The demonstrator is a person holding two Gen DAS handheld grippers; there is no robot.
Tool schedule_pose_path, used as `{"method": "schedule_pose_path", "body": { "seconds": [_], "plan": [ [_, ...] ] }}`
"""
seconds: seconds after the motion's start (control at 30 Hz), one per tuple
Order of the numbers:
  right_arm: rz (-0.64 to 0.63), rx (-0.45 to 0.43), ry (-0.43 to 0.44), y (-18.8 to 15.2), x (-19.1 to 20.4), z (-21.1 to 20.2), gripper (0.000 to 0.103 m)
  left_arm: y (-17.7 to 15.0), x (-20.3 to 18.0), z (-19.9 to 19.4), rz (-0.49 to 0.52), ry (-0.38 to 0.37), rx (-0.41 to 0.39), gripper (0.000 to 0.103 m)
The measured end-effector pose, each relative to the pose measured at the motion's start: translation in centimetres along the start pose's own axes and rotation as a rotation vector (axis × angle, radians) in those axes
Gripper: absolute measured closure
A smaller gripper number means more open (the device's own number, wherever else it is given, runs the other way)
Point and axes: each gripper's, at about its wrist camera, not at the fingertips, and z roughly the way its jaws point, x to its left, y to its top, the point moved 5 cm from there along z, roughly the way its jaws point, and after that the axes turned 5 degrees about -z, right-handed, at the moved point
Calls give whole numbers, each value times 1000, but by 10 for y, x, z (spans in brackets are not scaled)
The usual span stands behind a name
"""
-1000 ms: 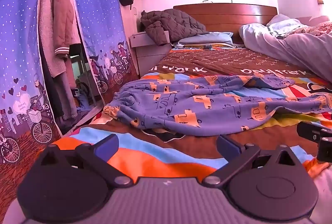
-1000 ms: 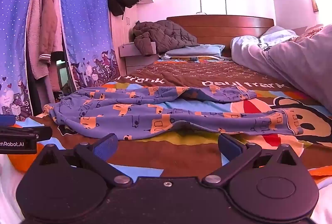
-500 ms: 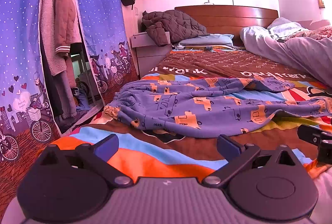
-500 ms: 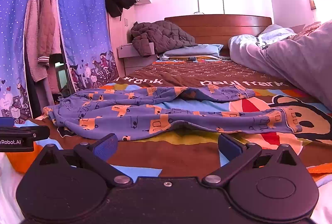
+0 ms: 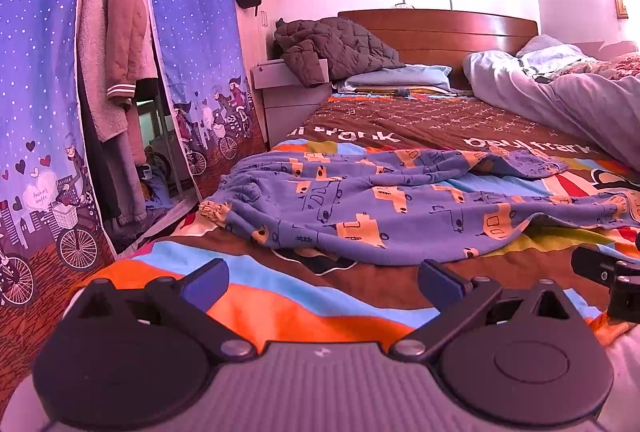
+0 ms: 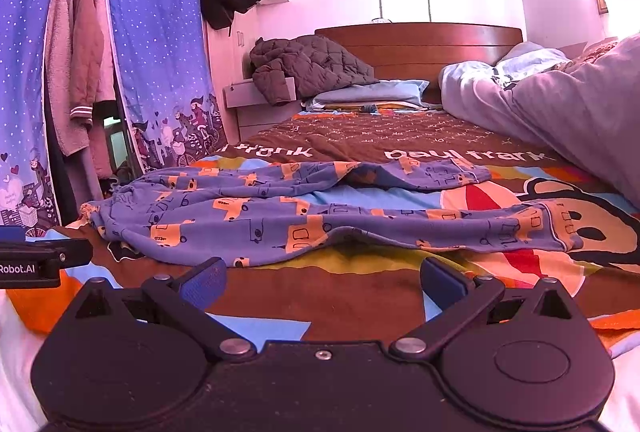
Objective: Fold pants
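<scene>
Lying crosswise on the bedspread point(image 5: 280, 296), the pants point(image 5: 400, 207) are the landmark: blue cloth with orange patches, unfolded and rumpled, waistband toward the curtain point(image 5: 192, 43) side and both legs running the other way. Seen from the right wrist, the nearer leg's hem point(image 6: 560, 232) stops well short of the grey duvet point(image 6: 560, 111), and the farther leg point(image 6: 420, 171) lies a little apart from it with a wedge of bare spread between them. The near edge of the pants bulges up in a fold at its middle. The left gripper point(image 5: 320, 278) hangs in front of the pants near the waist end, jaws spread wide and holding nothing, with a band of open striped spread between its tips and the cloth. The right gripper point(image 6: 322, 278) sits in front of the pants' middle, likewise wide open and empty, and also clear of the fabric. Each gripper shows at the edge of the other's view, side by side. Beyond the pants the brown spread runs free up to the pillow point(image 5: 400, 75) and the dark jacket point(image 5: 336, 47). The waistband reaches close to the bed's edge beside the curtain.
</scene>
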Motion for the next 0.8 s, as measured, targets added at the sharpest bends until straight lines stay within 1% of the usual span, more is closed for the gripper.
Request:
{"method": "schedule_pose_path", "body": {
  "seconds": [0.8],
  "plan": [
    [0,7,0,-2,0,2,1,-1,-4,1,6,-3,-2,0]
  ]
}}
